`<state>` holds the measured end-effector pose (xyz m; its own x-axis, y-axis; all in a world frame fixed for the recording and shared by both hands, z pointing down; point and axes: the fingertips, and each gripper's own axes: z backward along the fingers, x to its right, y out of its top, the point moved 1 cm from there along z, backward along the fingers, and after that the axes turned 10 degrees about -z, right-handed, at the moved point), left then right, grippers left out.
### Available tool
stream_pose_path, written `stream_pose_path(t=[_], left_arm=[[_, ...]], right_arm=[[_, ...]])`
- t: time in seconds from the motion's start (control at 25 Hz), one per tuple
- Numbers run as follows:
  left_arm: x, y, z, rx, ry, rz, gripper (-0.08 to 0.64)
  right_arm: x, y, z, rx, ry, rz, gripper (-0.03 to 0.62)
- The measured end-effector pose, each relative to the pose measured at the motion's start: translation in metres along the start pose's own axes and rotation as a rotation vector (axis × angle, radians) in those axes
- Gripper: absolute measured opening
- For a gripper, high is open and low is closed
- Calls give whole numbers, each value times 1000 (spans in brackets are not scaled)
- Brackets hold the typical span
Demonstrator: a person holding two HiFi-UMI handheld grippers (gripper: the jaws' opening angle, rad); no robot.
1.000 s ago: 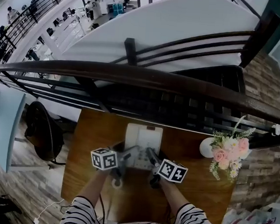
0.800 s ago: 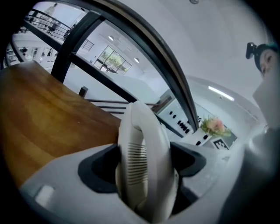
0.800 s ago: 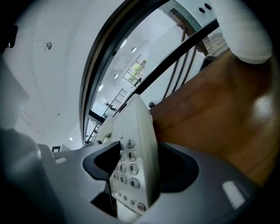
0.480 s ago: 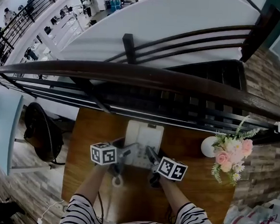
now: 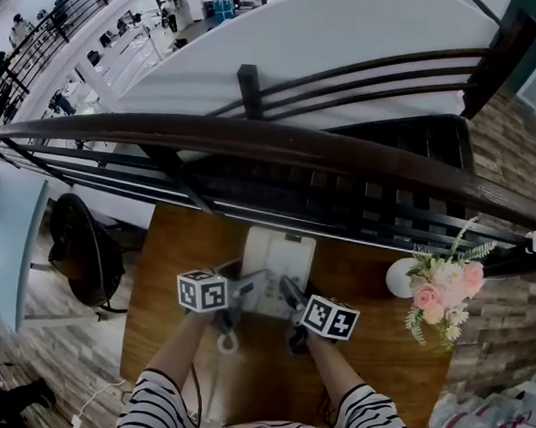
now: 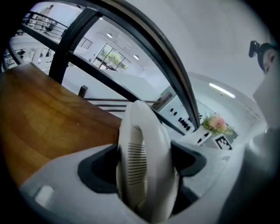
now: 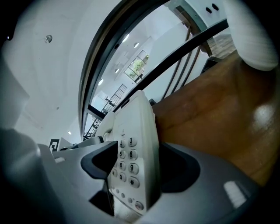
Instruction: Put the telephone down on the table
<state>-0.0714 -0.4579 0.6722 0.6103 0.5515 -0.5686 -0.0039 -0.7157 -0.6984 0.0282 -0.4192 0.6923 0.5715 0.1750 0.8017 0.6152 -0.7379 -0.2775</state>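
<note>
Telephone [image 5: 279, 255] unmoved on table [image 5: 168, 275] | left jaws grip handset [image 6: 144, 162] | right jaws opening around it

- Your counter [image 5: 166, 293] is a top of glossy brown wood, with bare stretches at your left and along the near side.
- The white telephone [image 5: 279, 253] lies near its far edge, about midway across.
- At your right, a white vase [image 5: 396, 280] of pink flowers [image 5: 441, 289] stands well apart from the telephone.

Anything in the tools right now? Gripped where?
Left tool clamps the handset by its sides, near the speaker grille. On the right tool the jaws are opening around the telephone at its keypad edge; pads seem off it.
</note>
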Motion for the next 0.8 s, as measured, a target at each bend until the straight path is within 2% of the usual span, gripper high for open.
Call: stream_pose_path(t=[0.4, 0.8], left_arm=[[-1, 0, 1, 12, 35, -27, 374], [3, -3, 2, 35, 101, -75, 376]], right_arm=[[1, 0, 0, -5, -1, 19, 302], [13, 3, 18, 26, -22, 24, 307]])
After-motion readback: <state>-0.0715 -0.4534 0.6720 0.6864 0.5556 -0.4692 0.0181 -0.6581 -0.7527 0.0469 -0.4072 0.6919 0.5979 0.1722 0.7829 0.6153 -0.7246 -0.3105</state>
